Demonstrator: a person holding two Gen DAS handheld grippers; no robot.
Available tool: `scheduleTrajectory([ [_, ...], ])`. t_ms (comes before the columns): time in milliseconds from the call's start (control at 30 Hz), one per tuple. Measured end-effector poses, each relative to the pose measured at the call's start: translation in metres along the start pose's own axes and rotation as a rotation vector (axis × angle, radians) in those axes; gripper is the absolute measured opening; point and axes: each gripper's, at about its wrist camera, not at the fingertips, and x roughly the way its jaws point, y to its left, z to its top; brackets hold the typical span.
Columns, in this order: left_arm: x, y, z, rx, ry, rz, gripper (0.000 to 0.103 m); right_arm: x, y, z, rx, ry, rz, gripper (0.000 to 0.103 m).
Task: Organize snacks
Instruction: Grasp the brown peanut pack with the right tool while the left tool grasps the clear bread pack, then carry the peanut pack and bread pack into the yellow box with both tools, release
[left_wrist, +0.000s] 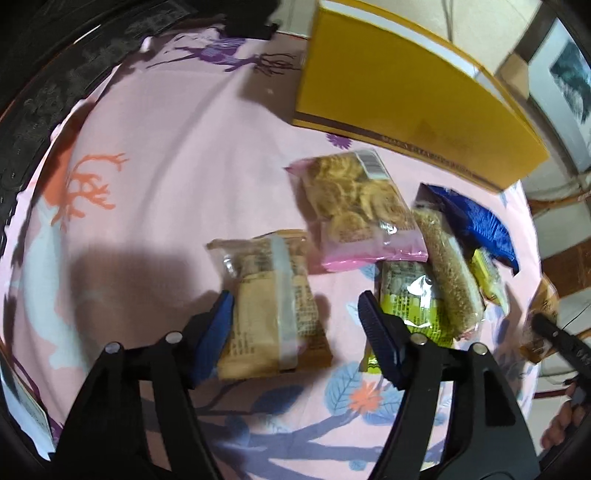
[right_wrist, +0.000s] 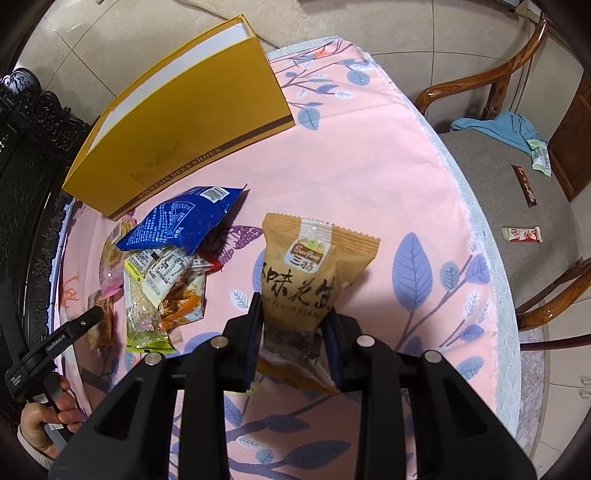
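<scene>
My right gripper (right_wrist: 293, 321) clamps the peanut bag (right_wrist: 314, 273) mid-frame, by its lower end; it may swing loose. Left gripper (left_wrist: 295, 325) spread around tan packet (left_wrist: 269, 306), lower centre.

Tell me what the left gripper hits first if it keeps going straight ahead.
Probably the tan packet: it lies between the open fingers of the left gripper, on the tablecloth. Depth is unclear, so contact height is a guess.

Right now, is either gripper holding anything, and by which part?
The right gripper pinches the tan peanut bag by its lower end. The left gripper is open around a beige packet, not gripping.
</scene>
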Motion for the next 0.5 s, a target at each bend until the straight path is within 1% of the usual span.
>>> scheduleTrajectory([
  [33, 0.004, -0.003, 0.000, 0.017, 0.007, 0.015, 0.068, 0.000, 0.000, 0.000, 0.001, -0.001, 0.000, 0.031],
  [67, 0.008, -0.005, 0.000, 0.030, 0.017, 0.032, 0.056, -0.001, 0.000, 0.001, 0.002, -0.002, 0.000, 0.031],
  [100, 0.012, -0.005, -0.001, 0.037, 0.026, 0.049, 0.051, -0.002, 0.000, 0.001, 0.002, -0.003, 0.000, 0.031],
  [167, 0.012, -0.003, -0.001, 0.037, 0.026, 0.043, 0.045, -0.004, 0.000, 0.001, 0.006, -0.009, -0.002, 0.031],
  [333, 0.005, 0.002, -0.005, 0.037, 0.018, 0.041, 0.038, -0.005, 0.000, 0.002, 0.016, -0.012, 0.000, 0.031],
  [500, -0.013, 0.005, -0.014, 0.036, -0.006, 0.049, 0.038, -0.012, 0.006, 0.003, -0.002, -0.032, 0.012, 0.031],
])
